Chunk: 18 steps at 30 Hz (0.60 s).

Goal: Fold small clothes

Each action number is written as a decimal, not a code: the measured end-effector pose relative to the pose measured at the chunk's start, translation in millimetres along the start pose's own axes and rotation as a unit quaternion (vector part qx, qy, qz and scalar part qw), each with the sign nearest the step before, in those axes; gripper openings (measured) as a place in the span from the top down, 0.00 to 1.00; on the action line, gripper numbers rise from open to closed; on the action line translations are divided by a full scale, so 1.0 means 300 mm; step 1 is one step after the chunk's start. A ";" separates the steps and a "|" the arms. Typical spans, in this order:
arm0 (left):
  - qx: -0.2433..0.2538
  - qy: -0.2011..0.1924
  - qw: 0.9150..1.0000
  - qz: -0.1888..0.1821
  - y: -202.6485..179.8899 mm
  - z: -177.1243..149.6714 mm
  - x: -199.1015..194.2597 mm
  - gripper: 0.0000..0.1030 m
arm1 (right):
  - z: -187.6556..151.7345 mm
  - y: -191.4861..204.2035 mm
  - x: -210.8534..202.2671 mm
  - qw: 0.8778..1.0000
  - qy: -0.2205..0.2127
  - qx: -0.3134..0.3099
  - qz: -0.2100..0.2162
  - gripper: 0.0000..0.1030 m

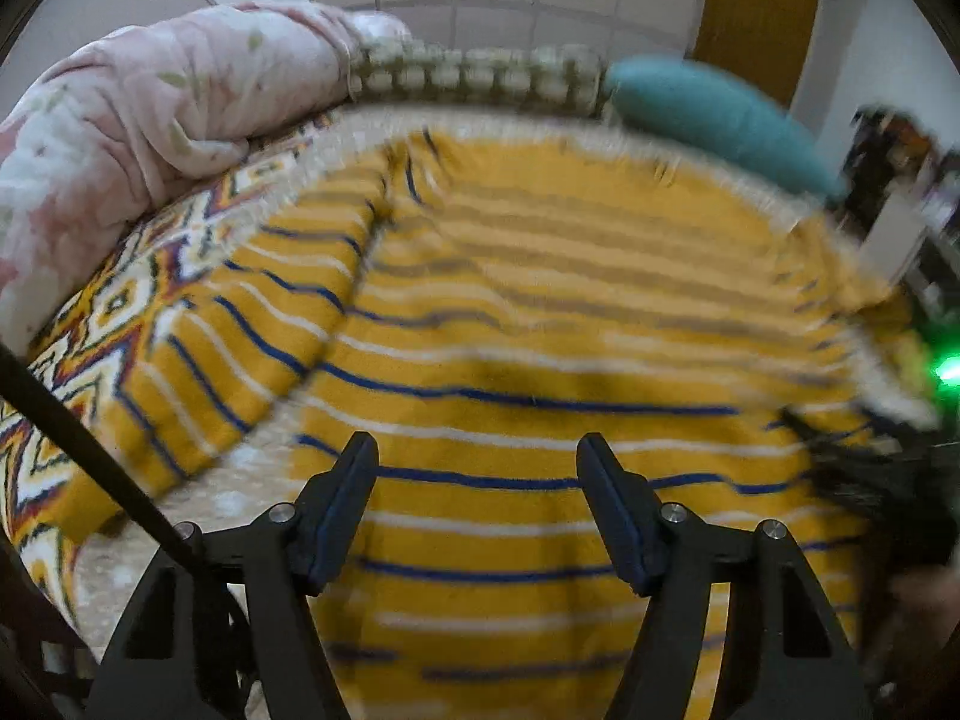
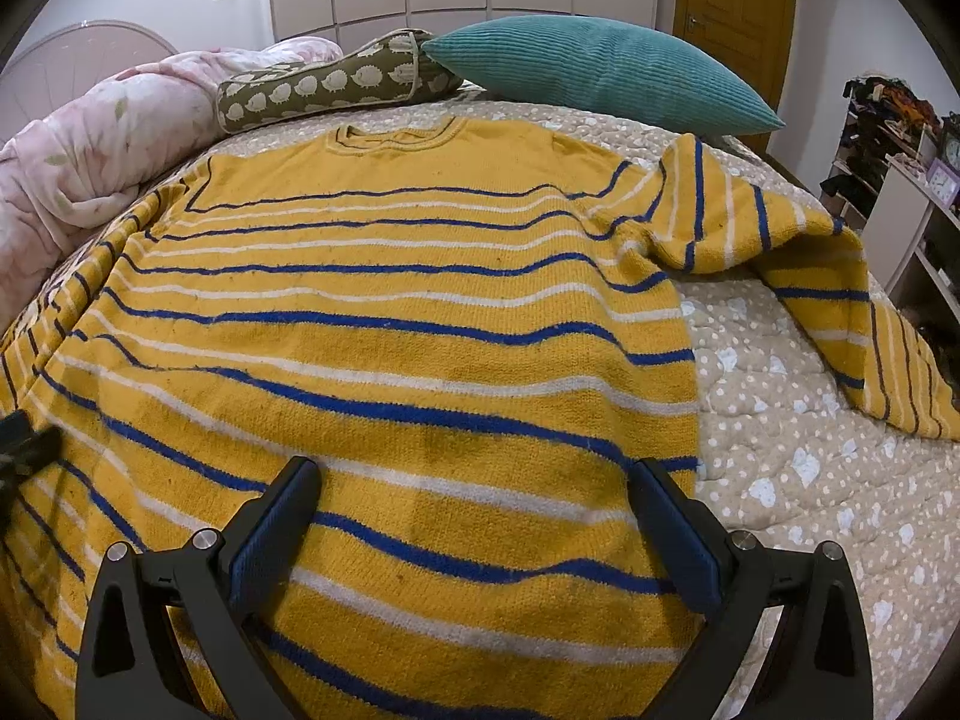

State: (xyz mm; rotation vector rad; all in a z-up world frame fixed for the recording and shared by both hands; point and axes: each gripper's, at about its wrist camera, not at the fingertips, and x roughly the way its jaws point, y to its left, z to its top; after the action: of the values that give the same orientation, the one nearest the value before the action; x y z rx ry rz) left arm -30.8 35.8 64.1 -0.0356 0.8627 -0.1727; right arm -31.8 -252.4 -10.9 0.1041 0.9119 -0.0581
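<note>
Sweater (image 2: pixel 390 312) flat on bed, under both grippers' fingers (image 1: pixel 354 510) (image 2: pixel 282 528), all spread, holding nothing.

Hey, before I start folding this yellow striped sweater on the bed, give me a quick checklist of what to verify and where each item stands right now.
1. Left tongs open and empty: ok.
2. Right tongs open and empty: ok.
3. Sweater body spread flat, neckline away from you: ok.
4. Right sleeve laid straight: not ok, it is bunched and trails off toward the bed edge.
5. Left sleeve laid straight: cannot tell, the left view is blurred.
6. Teal pillow and hedgehog-print cushion off the sweater: ok, both lie beyond the neckline.
</note>
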 end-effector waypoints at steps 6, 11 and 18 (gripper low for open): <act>-0.046 -0.037 0.993 0.099 0.325 0.023 -0.114 0.12 | -0.001 -0.001 0.000 1.000 0.001 -0.001 -0.001 0.00; -0.094 0.048 0.989 0.105 0.554 0.006 0.038 0.14 | 0.000 -0.001 0.000 1.000 0.001 -0.001 0.000 0.00; -0.104 0.048 0.989 0.092 0.622 0.079 0.091 0.89 | 0.000 -0.001 0.000 1.000 0.001 -0.001 0.000 0.00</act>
State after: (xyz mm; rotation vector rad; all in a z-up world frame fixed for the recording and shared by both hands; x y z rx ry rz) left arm 30.0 214.2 40.1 -0.1433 0.9716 0.0903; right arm -31.8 -252.7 -10.9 0.1024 0.9140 -0.0583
